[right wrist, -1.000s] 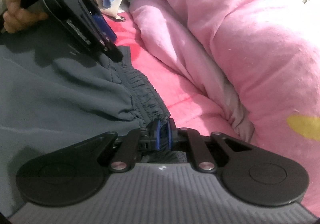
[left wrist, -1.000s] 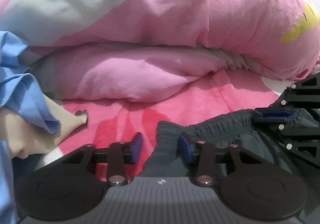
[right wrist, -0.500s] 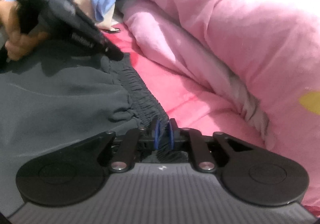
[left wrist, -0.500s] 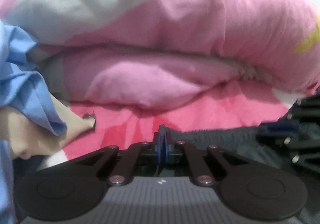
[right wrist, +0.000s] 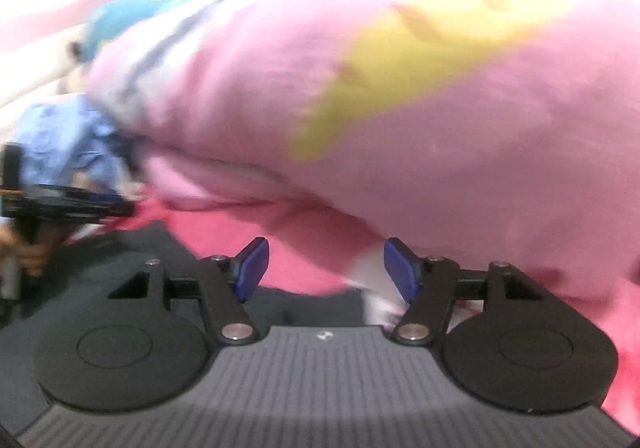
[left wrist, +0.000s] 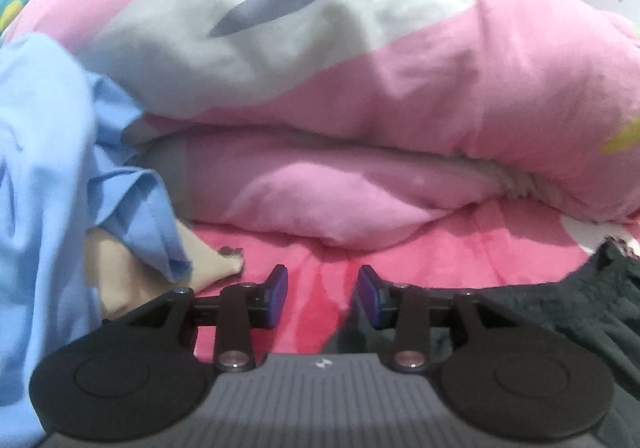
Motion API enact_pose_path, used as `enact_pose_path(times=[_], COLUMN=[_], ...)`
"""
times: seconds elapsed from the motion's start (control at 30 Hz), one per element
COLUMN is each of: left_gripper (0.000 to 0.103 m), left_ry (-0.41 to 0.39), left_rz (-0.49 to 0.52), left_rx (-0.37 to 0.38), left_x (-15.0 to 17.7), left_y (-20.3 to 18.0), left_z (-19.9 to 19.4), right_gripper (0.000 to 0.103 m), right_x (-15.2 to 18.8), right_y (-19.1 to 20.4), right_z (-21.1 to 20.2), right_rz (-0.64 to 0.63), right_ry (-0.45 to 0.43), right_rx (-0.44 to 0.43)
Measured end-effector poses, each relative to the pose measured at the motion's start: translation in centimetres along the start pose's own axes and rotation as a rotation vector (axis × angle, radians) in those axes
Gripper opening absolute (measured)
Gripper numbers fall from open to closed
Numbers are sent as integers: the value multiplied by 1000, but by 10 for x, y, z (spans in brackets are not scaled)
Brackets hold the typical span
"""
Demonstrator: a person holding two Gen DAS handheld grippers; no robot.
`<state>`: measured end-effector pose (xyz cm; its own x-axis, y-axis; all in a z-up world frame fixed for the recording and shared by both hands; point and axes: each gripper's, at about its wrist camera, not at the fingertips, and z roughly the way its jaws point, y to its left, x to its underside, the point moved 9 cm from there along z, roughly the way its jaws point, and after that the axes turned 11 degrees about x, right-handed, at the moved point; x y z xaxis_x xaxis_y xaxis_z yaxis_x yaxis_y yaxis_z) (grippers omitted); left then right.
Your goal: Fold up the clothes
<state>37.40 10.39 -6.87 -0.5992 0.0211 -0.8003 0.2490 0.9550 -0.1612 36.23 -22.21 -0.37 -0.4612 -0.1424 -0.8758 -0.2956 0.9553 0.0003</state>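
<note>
Dark grey shorts (left wrist: 568, 312) with an elastic waistband lie on the pink bed sheet (left wrist: 440, 248), at the lower right of the left wrist view. My left gripper (left wrist: 322, 296) stands open over the sheet, just left of the waistband's end, nothing between its blue pads. In the blurred right wrist view, the same dark shorts (right wrist: 132, 248) spread at the lower left and my right gripper (right wrist: 325, 268) is open and holds nothing. The left gripper (right wrist: 76, 203) shows there at the far left, held by a hand (right wrist: 28, 252).
A big rolled pink, white and grey duvet (left wrist: 360, 87) fills the back of both views, close ahead of the fingers. A light blue garment (left wrist: 60, 167) and a beige cloth (left wrist: 120, 268) are heaped at the left. The same duvet (right wrist: 400, 107) carries a yellow patch.
Half a second ago both grippers were shut on the shorts' waistband. Both have let go and opened. The right gripper has swung and its view is blurred.
</note>
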Motion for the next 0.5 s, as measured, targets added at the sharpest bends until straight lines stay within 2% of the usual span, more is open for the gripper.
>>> enact_pose_path(times=[0.1, 0.2, 0.3, 0.33, 0.43, 0.5], left_gripper=[40, 40, 43, 44, 46, 47], left_ry=[31, 67, 62, 61, 55, 48], left_rz=[46, 87, 69, 59, 39, 35], left_rx=[32, 31, 9, 10, 13, 16], left_x=[4, 11, 14, 15, 18, 19], left_y=[-18, -32, -31, -29, -24, -22], left_z=[10, 29, 35, 36, 37, 37], right_gripper=[62, 61, 59, 53, 11, 6], right_x=[20, 34, 41, 42, 48, 48], right_y=[-14, 1, 17, 19, 16, 13], right_z=[9, 23, 39, 44, 61, 61], right_rz=[-14, -95, -179, -201, -203, -173], right_ry=[68, 99, 111, 117, 152, 142], right_rx=[28, 3, 4, 7, 41, 33])
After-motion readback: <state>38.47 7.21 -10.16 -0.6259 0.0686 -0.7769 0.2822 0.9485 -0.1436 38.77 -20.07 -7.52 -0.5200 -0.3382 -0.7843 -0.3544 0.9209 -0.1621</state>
